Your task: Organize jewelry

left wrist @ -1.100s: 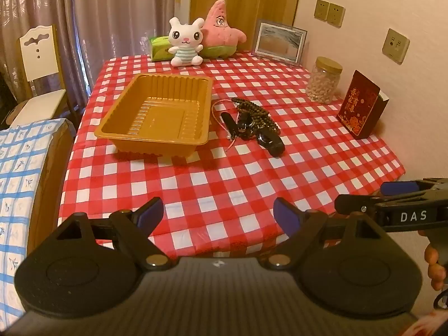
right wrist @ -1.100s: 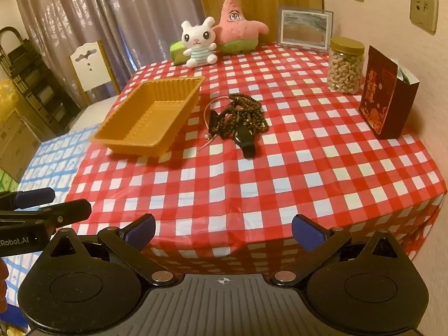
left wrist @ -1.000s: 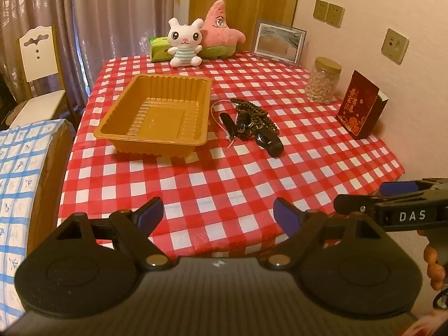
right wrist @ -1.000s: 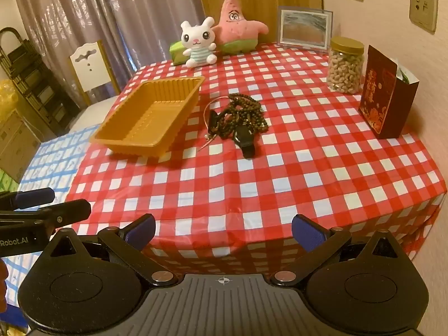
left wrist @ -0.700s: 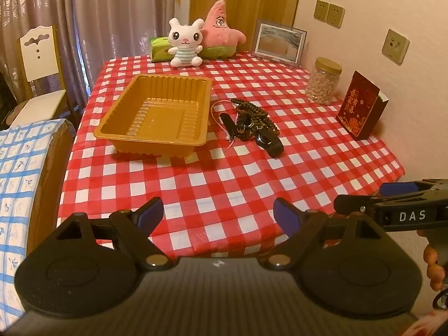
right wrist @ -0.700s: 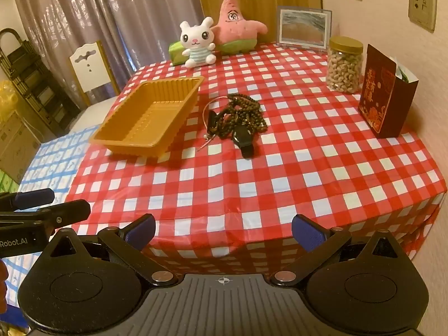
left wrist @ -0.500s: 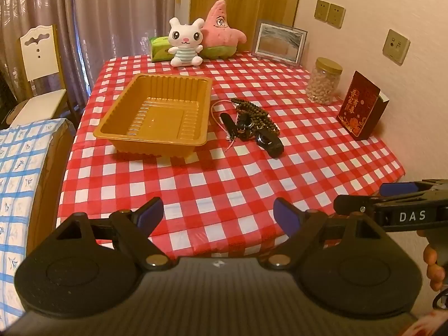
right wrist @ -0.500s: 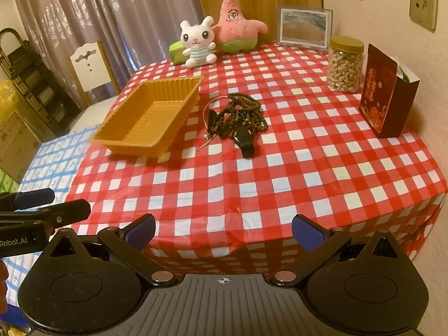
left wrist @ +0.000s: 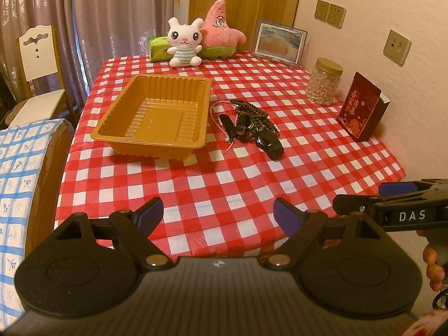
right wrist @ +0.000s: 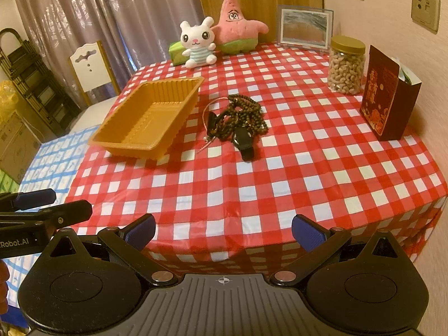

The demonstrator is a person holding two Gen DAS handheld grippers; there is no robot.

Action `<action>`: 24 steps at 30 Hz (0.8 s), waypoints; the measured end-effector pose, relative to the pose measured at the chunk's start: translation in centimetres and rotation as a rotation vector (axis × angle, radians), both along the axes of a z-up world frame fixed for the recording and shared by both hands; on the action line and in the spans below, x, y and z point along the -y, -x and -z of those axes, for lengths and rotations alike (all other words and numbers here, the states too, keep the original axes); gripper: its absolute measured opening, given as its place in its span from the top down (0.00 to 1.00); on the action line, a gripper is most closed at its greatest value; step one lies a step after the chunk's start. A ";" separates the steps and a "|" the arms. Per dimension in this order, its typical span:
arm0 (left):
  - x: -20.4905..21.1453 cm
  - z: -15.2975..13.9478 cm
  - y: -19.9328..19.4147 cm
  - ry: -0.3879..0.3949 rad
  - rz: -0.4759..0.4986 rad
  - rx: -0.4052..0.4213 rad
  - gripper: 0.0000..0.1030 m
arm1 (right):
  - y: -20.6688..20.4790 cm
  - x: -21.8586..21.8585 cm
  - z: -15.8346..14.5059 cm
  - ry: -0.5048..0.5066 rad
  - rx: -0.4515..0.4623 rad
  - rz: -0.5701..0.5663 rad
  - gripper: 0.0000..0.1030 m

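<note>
A tangle of jewelry [left wrist: 247,124] lies near the middle of the table [left wrist: 212,184], on its red-and-white checked cloth: dark bead strands [right wrist: 246,109], a thin pink cord [left wrist: 217,120] looping toward the tray, and a black watch-like band [right wrist: 243,141] at the pile's near end. Just beside the pile, toward the table's left edge, sits an empty amber plastic tray [left wrist: 156,117], apart from the beads but close to the cord.

Along the far edge stand a white plush rabbit [left wrist: 183,43], a pink star plush [left wrist: 221,32] and a framed picture [left wrist: 278,42]. Along the right edge, against the wall, are a jar of nuts [right wrist: 347,65] and a dark red gift bag [right wrist: 387,95].

Both grippers hover off the near edge, well apart from the jewelry. The left gripper [left wrist: 217,215] has its blue-padded fingers spread wide with nothing between them; the right gripper [right wrist: 224,231] is likewise spread and empty. Each shows at the side of the other's view.
</note>
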State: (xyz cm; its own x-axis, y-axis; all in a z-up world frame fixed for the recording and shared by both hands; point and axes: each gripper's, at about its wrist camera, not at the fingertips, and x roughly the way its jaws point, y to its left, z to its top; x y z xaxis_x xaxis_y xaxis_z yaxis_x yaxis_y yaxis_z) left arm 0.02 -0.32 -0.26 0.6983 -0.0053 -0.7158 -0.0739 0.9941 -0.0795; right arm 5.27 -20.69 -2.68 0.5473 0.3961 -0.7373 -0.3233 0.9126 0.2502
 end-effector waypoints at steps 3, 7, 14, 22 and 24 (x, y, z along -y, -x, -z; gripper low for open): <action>-0.1 0.0 0.0 0.001 0.001 -0.001 0.18 | 0.0 0.0 0.0 0.001 0.000 0.000 0.00; -0.1 0.0 0.0 0.002 0.001 -0.001 0.18 | -0.1 0.0 0.0 0.000 -0.001 0.000 0.00; -0.1 0.0 0.0 0.002 0.001 -0.002 0.18 | -0.2 0.0 0.0 0.001 -0.001 0.001 0.00; -0.1 -0.1 0.0 0.002 0.001 -0.002 0.18 | -0.3 0.1 0.1 0.000 -0.002 0.001 0.00; -0.1 -0.1 0.0 0.002 0.001 -0.002 0.18 | -0.3 0.1 0.1 0.000 -0.002 0.000 0.00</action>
